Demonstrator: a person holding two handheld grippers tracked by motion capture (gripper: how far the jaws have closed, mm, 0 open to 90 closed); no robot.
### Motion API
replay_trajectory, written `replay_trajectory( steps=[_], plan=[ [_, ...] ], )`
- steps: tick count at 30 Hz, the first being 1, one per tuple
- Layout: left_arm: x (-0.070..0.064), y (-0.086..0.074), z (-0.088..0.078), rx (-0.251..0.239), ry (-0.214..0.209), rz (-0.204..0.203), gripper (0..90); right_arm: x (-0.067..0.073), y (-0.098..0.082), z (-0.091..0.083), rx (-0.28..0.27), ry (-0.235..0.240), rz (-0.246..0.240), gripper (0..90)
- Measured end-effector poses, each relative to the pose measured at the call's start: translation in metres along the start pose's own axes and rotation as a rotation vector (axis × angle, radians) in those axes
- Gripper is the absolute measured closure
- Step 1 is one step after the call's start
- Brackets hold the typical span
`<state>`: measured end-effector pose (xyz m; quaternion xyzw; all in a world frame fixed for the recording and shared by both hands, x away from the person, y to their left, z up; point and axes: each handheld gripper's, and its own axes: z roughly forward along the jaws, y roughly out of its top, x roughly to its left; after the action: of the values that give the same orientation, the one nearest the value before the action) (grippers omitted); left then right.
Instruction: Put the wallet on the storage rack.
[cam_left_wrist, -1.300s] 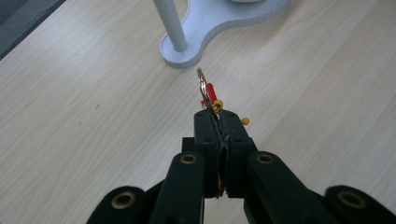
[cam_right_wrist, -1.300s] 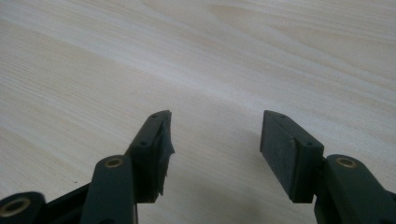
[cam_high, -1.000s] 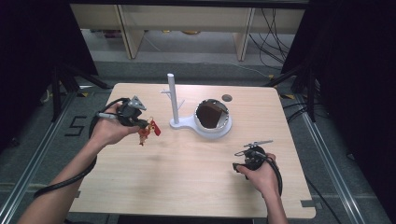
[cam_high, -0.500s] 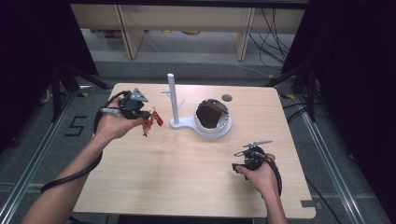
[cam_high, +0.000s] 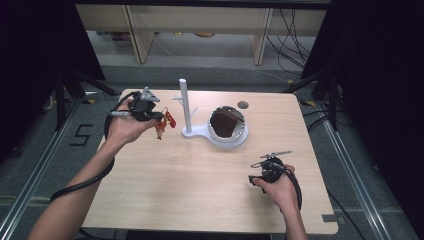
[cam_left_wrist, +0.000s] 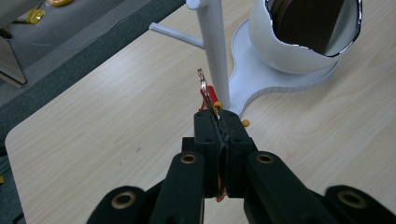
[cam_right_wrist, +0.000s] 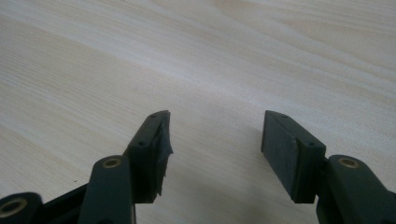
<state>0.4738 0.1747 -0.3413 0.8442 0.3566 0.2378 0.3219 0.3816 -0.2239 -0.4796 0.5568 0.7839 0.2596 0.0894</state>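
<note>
Now carried closer to the white stand (cam_high: 186, 107) than a second ago: red-and-gold trinket (cam_high: 164, 122), pinched in the fully closed left tool (cam_left_wrist: 218, 116), dangling above the tabletop (cam_high: 200, 190) just beside the post and its side pegs. Likely heading for a hanging on a peg (cam_left_wrist: 175, 35). Right tool (cam_right_wrist: 215, 135) parked low over the wood, jaws apart, holding nothing.

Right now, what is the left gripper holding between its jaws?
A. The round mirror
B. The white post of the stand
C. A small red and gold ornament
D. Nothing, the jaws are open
C: the left gripper has its jaws shut on the red and gold ornament, close beside the white stand.
</note>
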Motion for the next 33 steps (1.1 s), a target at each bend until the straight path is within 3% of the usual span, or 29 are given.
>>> replay_trajectory(
  steps=[1, 5, 6, 7, 12, 15, 24, 33],
  plan=[
    [0.000, 0.001, 0.000, 0.004, -0.004, -0.025, 86.8, 0.000, 0.000, 0.000, 0.000, 0.000, 0.000, 43.2],
    [0.001, 0.004, 0.002, -0.004, 0.009, -0.032, 86.8, 0.001, 0.000, 0.000, 0.007, 0.003, 0.008, 43.0],
    [0.002, 0.005, 0.002, -0.004, 0.009, -0.029, 86.8, 0.003, -0.001, 0.000, 0.011, 0.004, 0.034, 43.0],
    [0.002, 0.006, 0.002, -0.005, 0.009, -0.027, 86.8, 0.000, 0.000, 0.000, 0.009, 0.002, 0.007, 43.0],
    [0.001, 0.011, 0.003, -0.011, 0.007, -0.038, 86.7, 0.001, -0.001, 0.001, 0.011, 0.003, 0.016, 42.9],
    [0.002, 0.015, 0.003, -0.018, 0.007, -0.036, 86.8, -0.001, -0.001, 0.000, 0.025, 0.005, 0.001, 42.9],
    [0.004, 0.022, 0.003, -0.032, 0.019, -0.035, 86.7, 0.000, -0.001, 0.002, 0.010, -0.004, 0.022, 42.7],
    [-0.002, 0.026, 0.003, -0.042, 0.021, -0.019, 86.7, 0.000, -0.001, 0.002, 0.008, 0.005, 0.015, 42.6]
  ],
)
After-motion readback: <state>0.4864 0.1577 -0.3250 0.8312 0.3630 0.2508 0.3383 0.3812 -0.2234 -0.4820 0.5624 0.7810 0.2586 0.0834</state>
